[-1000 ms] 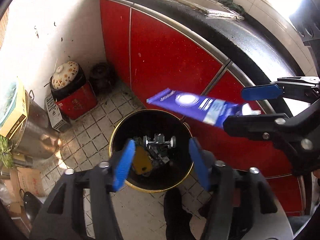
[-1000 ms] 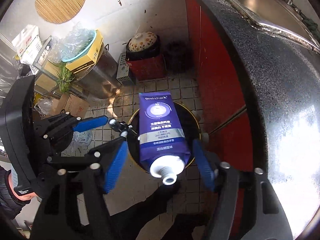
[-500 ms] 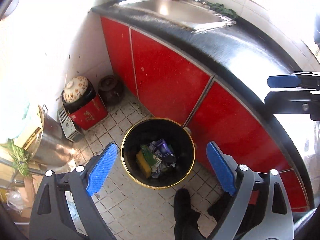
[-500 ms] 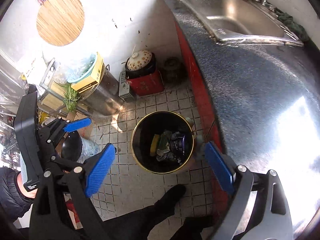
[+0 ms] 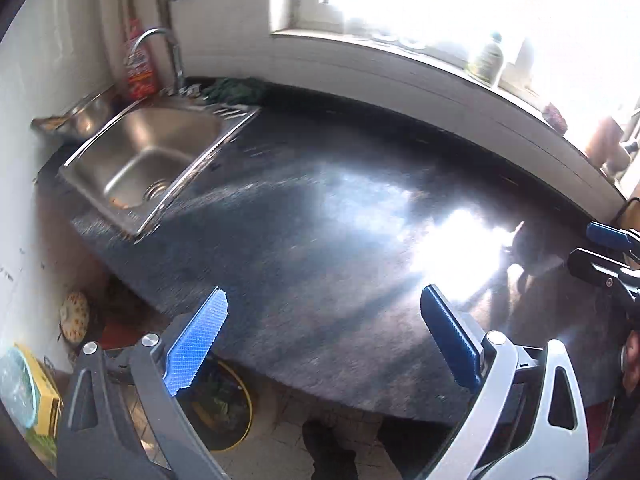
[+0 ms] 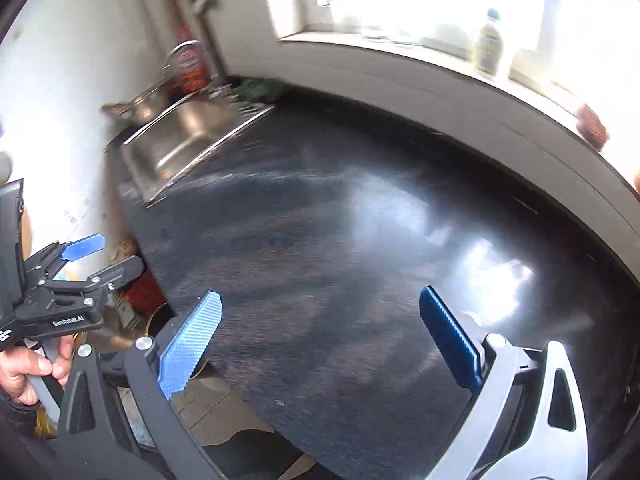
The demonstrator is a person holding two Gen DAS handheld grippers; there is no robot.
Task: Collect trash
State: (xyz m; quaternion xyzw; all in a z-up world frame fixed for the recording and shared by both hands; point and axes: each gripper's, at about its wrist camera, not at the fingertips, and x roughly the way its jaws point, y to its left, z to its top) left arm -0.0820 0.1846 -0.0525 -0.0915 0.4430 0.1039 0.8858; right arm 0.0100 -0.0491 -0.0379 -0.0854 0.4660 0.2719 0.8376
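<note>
My left gripper point(image 5: 324, 344) is open and empty, held above the front edge of the dark speckled countertop point(image 5: 320, 240). My right gripper point(image 6: 320, 340) is open and empty over the same countertop point(image 6: 360, 240). The black trash bin with a gold rim point(image 5: 224, 412) stands on the floor below the counter edge, partly hidden behind my left finger; some trash shows inside. The left gripper also shows in the right wrist view point(image 6: 80, 264), and the right gripper's fingers point(image 5: 604, 248) show at the right edge of the left wrist view.
A steel sink point(image 5: 144, 160) with a tap point(image 5: 160, 52) is set in the counter's far left. A red packet point(image 5: 138, 64) and a dark cloth point(image 5: 236, 88) lie behind it. Bottles point(image 5: 486, 60) stand on the bright windowsill. A patterned pot point(image 5: 74, 316) sits on the floor.
The purple tube left my right gripper and dropped into the bin. Both grippers then rose and tilted up from the bin to face the countertop and window.
</note>
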